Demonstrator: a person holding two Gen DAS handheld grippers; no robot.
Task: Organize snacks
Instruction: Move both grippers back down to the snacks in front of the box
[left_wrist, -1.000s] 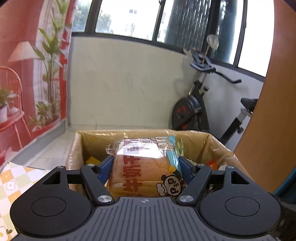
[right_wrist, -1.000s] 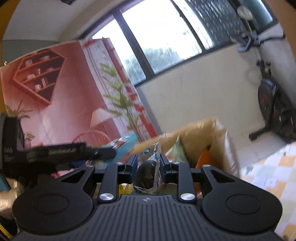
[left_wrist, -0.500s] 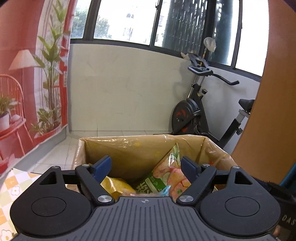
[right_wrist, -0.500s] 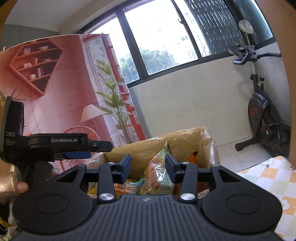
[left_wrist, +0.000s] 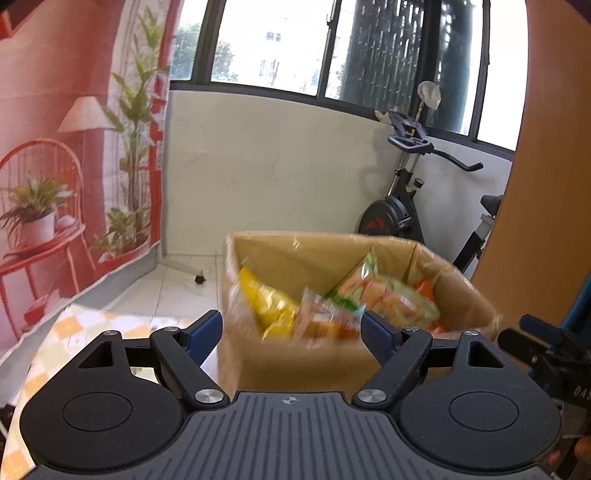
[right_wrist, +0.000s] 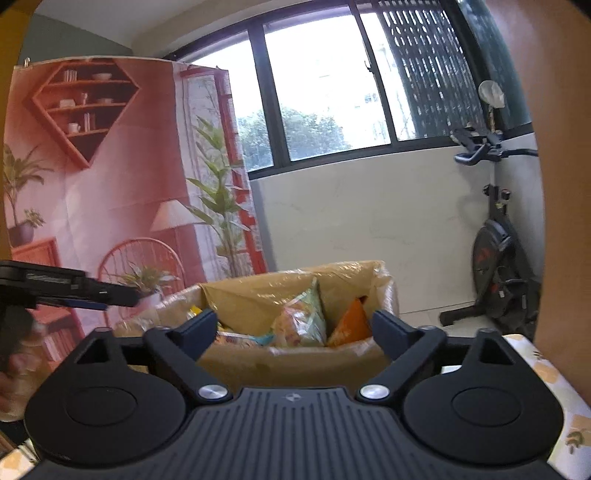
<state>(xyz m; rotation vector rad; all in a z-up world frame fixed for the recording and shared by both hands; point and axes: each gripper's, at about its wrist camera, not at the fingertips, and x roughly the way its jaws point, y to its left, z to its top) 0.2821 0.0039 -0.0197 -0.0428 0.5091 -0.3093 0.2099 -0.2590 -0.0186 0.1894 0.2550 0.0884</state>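
A cardboard box (left_wrist: 295, 254) lined with clear plastic stands ahead of both grippers and holds several snack packets. In the left wrist view I see a yellow bag (left_wrist: 266, 299), a green and pink bag (left_wrist: 384, 295) and a small orange packet (left_wrist: 325, 321). My left gripper (left_wrist: 291, 330) is open and empty, in front of the box. The box also shows in the right wrist view (right_wrist: 332, 273), with a green and pink bag (right_wrist: 303, 317) and an orange bag (right_wrist: 349, 323). My right gripper (right_wrist: 293, 330) is open and empty, just short of the box's near wall.
The box stands on a checked tablecloth (left_wrist: 85, 325), also seen at the right in the right wrist view (right_wrist: 554, 376). The left gripper (right_wrist: 66, 288) reaches in from the left. An exercise bike (left_wrist: 410, 199) and a printed red backdrop (left_wrist: 66, 147) stand behind.
My left gripper let go of the bread loaf and my right let go of its packet, both over the box. Both jaws opened wide and drew back from the box.
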